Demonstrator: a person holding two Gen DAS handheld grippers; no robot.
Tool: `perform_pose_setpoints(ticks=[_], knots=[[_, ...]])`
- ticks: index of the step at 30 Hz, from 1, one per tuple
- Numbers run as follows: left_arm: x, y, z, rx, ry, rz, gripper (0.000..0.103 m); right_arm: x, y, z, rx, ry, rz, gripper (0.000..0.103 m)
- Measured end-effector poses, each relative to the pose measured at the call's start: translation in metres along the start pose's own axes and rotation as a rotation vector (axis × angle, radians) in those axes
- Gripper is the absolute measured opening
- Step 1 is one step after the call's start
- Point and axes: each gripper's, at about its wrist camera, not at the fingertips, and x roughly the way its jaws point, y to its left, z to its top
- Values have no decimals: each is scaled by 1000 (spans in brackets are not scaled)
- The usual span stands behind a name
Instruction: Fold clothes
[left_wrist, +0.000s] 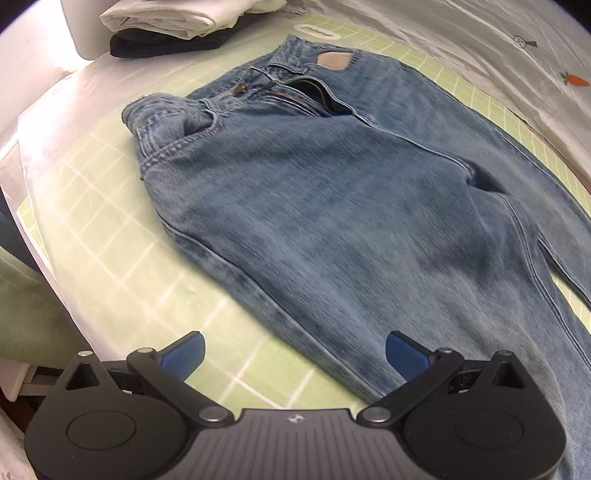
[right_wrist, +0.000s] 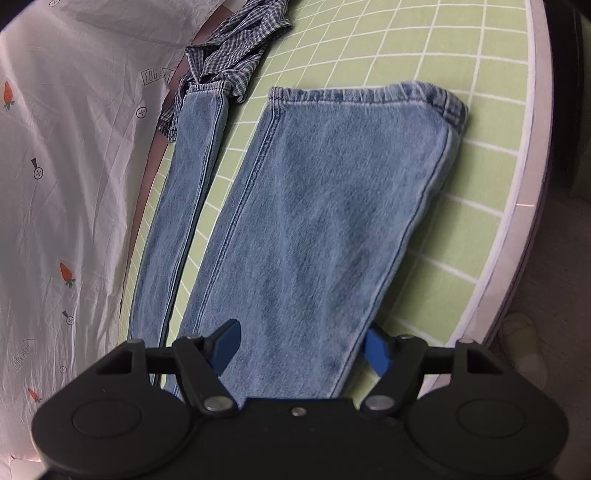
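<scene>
Left gripper (left_wrist: 293, 354): jaws spread wide, nothing held; blue fingertips (left_wrist: 184, 356) are seen just above the near edge of the jeans (left_wrist: 332, 206), one over the green gridded mat (left_wrist: 92, 236), the other over denim.

Jeans: spread flat on the mat, front up, fly open, waistband (left_wrist: 280, 74) at the far end with a tan patch (left_wrist: 334, 61) showing inside.

Far left, beyond the mat: a stack of folded clothes (left_wrist: 173, 26), white over dark.

Right gripper (right_wrist: 303, 349): jaws open wide, nothing gripped; the near jeans leg (right_wrist: 325, 229) is straddled between the fingers, contact cannot be told.

Leg hem (right_wrist: 365, 96): lies at the far end on the mat. The other leg (right_wrist: 188, 192) is laid alongside to the left, slightly apart.

Checked garment (right_wrist: 236, 51): crumpled at the far left, touching the left leg's hem.

White carrot-print sheet (right_wrist: 66, 166): lies along the mat's left edge.
</scene>
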Motion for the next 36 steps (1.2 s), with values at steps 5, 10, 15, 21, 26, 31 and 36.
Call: perform_pose_setpoints(ticks=[5, 10, 15, 21, 26, 31, 36], knots=[[12, 42, 36, -65, -42, 17, 102, 9, 16, -29, 5, -77, -8, 73], [26, 75, 77, -133, -73, 27, 101, 15, 28, -44, 37, -149, -34, 75], [41, 90, 106, -186, -87, -1, 93, 18, 36, -46, 65, -200, -76, 76], [53, 85, 120, -197, -106, -37, 71, 21, 45, -47, 102, -227, -139, 76], [46, 84, 118, -228, -197, 63, 19, 24, 53, -48, 83, -227, -175, 76], [45, 109, 116, -305, -221, 122, 14, 26, 57, -51, 71, -218, -179, 76], [36, 121, 113, -281, -260, 168, 14, 28, 63, -56, 45, -206, -193, 75]])
